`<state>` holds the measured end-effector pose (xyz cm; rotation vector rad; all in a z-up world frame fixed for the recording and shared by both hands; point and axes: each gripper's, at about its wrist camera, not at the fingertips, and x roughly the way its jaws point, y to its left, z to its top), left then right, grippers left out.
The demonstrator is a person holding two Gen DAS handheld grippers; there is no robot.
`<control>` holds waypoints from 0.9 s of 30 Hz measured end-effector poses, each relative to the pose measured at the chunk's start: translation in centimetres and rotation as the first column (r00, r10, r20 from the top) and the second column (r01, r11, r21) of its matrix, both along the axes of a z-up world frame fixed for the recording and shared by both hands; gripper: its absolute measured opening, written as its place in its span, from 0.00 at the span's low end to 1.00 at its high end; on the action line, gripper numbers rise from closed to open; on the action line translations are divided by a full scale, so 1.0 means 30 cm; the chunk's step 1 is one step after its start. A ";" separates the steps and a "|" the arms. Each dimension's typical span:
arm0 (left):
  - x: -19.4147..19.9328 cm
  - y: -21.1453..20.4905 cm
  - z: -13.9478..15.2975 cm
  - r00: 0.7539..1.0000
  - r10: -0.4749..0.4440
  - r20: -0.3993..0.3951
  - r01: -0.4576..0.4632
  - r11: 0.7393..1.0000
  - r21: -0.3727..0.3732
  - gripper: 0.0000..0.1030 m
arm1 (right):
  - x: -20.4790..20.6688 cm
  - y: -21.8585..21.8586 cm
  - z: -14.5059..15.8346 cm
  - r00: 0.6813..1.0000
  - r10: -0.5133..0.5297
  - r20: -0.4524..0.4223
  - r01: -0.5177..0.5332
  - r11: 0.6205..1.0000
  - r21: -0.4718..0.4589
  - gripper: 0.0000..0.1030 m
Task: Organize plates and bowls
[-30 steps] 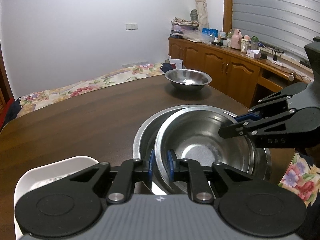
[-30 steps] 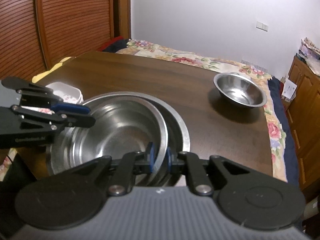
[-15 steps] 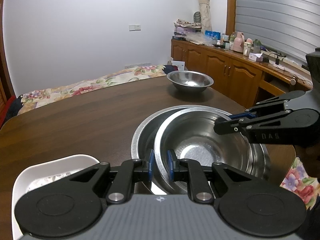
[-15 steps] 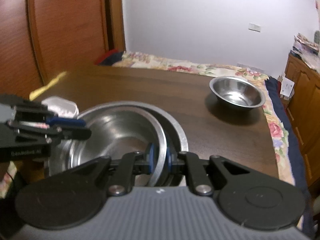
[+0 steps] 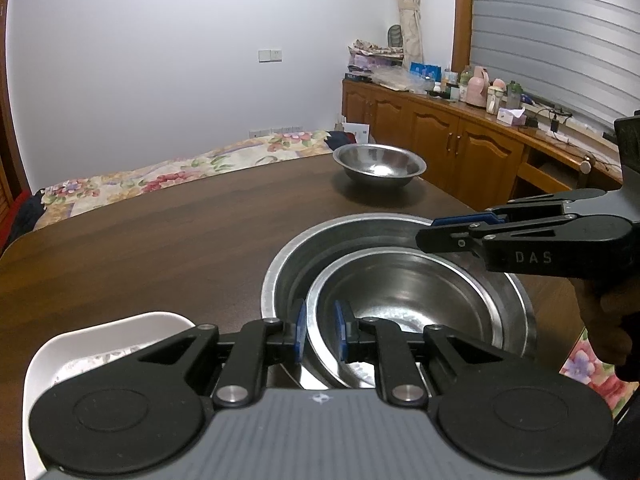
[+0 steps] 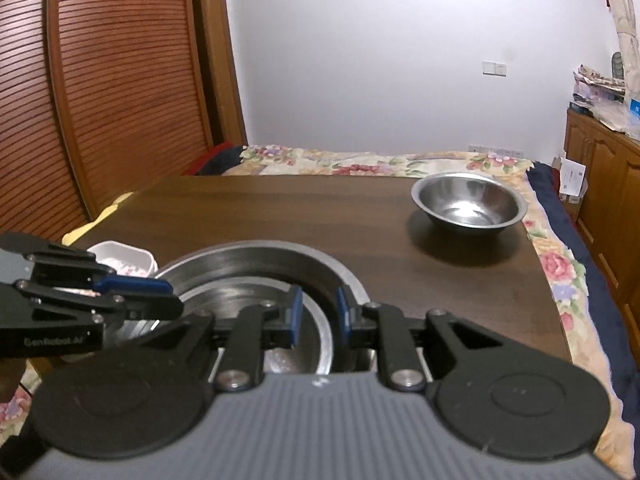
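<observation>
The inner bowl [image 5: 416, 300] sits mouth-up, tilted in the big bowl [image 5: 288, 264]. Left fingers [image 5: 320, 330] pinch its near rim; right fingers [image 6: 318, 314], just opening, straddle it, contact hidden

black two-finger tool [image 5: 319, 330], blue pads [image 5: 300, 330], silver screws, grey ribbed body, "das" lettering

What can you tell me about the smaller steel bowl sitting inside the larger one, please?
The inner bowl is round, shiny steel with a narrow flat rim. It sits nested off-centre in the larger bowl on the wooden table. The left gripper is shut on one side of its rim; the right gripper has just been opening its jaws, with the opposite rim between them.
</observation>
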<state>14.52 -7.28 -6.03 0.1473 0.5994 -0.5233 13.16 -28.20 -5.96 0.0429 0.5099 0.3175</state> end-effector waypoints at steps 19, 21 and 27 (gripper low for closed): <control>0.103 -0.070 0.129 0.998 -0.007 0.064 0.007 1.000 0.001 0.45 | 0.043 -0.148 0.096 0.988 -0.129 0.084 0.128 0.992 0.010 0.34; 0.142 -0.079 0.147 0.998 -0.008 0.061 0.008 1.000 -0.007 0.57 | 0.065 -0.177 0.105 0.985 -0.145 0.089 0.144 0.989 0.010 0.41; 0.247 -0.134 0.191 0.998 -0.012 0.061 0.013 1.000 -0.012 0.78 | 0.181 -0.257 0.100 0.981 -0.171 0.095 0.173 0.985 -0.016 0.48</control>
